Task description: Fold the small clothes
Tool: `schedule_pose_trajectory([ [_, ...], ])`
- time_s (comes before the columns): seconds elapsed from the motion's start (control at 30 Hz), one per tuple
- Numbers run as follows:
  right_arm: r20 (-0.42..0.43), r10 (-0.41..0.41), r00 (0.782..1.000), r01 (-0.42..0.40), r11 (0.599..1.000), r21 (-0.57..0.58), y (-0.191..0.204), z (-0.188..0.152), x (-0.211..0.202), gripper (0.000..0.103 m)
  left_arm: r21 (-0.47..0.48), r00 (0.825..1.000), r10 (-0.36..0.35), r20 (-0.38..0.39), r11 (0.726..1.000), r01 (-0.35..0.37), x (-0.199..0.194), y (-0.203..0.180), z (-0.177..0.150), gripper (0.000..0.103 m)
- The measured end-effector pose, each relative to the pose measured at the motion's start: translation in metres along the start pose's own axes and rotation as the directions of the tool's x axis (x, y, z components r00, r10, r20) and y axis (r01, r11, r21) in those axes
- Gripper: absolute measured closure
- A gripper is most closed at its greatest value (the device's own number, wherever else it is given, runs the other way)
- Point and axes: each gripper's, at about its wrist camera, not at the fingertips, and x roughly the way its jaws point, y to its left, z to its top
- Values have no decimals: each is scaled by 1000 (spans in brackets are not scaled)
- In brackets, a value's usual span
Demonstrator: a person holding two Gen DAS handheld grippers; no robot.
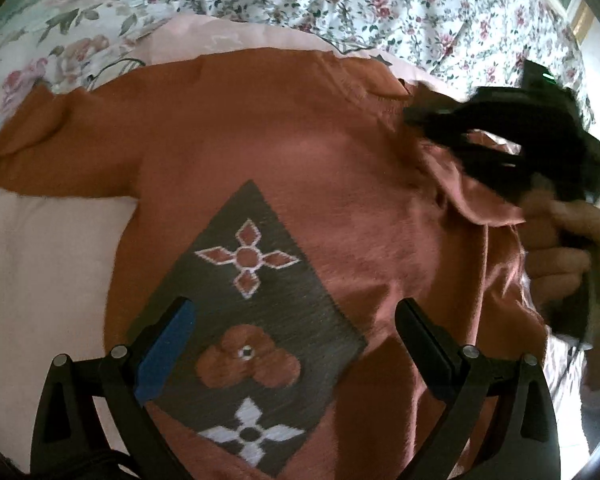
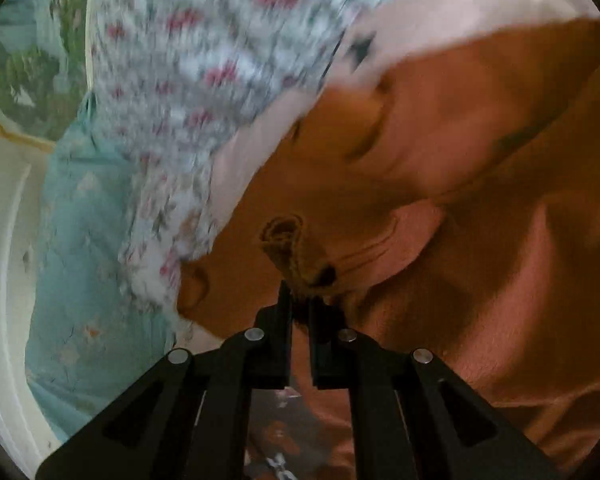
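Clamping a sleeve cuff (image 2: 290,248) of the rust-orange knit sweater (image 1: 284,128), the right gripper (image 2: 300,300) has its jaws nearly together with a pinch of fabric between them. The left gripper (image 1: 296,344) hovers over the sweater's lower front, jaws wide apart and holding nothing, its blue pad (image 1: 164,356) above the grey diamond panel (image 1: 260,320).

Location: the sweater lies front-up on a pale pink cloth (image 1: 48,264), spread over a floral bedsheet (image 1: 380,4); the far sleeve (image 1: 56,144) lies stretched out flat.

Risks, as judged:
- The grip is on the cuff's edge only; a quick pull could slip the knit free.
- The body is not pinned, so dragging the sleeve across may shift or bunch the whole garment.
- The pink cloth is loose and could wrinkle or travel with it.

Surroundings: a pale blue cover (image 2: 100,240) lies beside the sheet at the bed's edge. The person's hand (image 1: 568,248) and the right tool crowd the sweater's near shoulder, partly hiding the fold line. Nothing else sits on the garment.
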Motion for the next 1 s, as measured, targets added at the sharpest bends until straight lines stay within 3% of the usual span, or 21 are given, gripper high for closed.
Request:
schedule_pose_trajectory([
  [0.17, -97, 31, 995, -34, 999, -26, 17, -9, 55, 94, -11, 1000, -12, 0, 1000, 12, 4, 10, 3, 3],
  [0.27, -143, -14, 990, 10, 999, -33, 20, -9, 73, 83, -16, 1000, -27, 0, 1000, 27, 18, 10, 17, 3],
  [0.33, -159, 13, 987, -13, 1000, 0, 15, -7, 72, 73, -23, 999, -38, -6, 999, 38, 29, 10, 27, 3],
  [0.43, -116, 29, 993, -27, 999, 17, 10, -4, 48, 61, -36, 997, -74, -17, 997, 73, 54, 9, 47, 3],
  [0.57, -27, 14, 1000, -13, 1000, 28, -4, -1, -2, 60, -100, 990, -136, -37, 986, 132, 94, 14, 78, 3],
  [0.7, 62, -39, 997, 36, 998, 54, -26, -14, -65, 60, -162, 986, -164, -1, 974, 161, 115, 21, 107, 5],
  [0.77, 91, -71, 993, 65, 996, 68, -34, -22, -85, 60, -166, 982, -189, 25, 967, 191, 120, 22, 119, 18],
  [0.8, 112, -94, 989, 85, 993, 84, -41, -27, -99, 60, -154, 980, -198, 29, 967, 200, 122, 20, 124, 40],
  [0.83, 124, -110, 986, 99, 991, 95, -45, -30, -106, 60, -139, 978, -207, 25, 968, 208, 123, 18, 126, 70],
  [0.87, 135, -126, 983, 112, 988, 105, -50, -33, -113, 60, -127, 974, -226, 14, 966, 226, 126, 16, 133, 85],
  [0.9, 149, -146, 978, 129, 985, 117, -56, -37, -122, 60, -113, 971, -238, 7, 965, 238, 128, 14, 136, 93],
  [1.0, 181, -195, 964, 172, 976, 136, -65, -40, -141, 60, -22, 981, -184, 63, 982, 186, 105, 3, 141, 95],
])
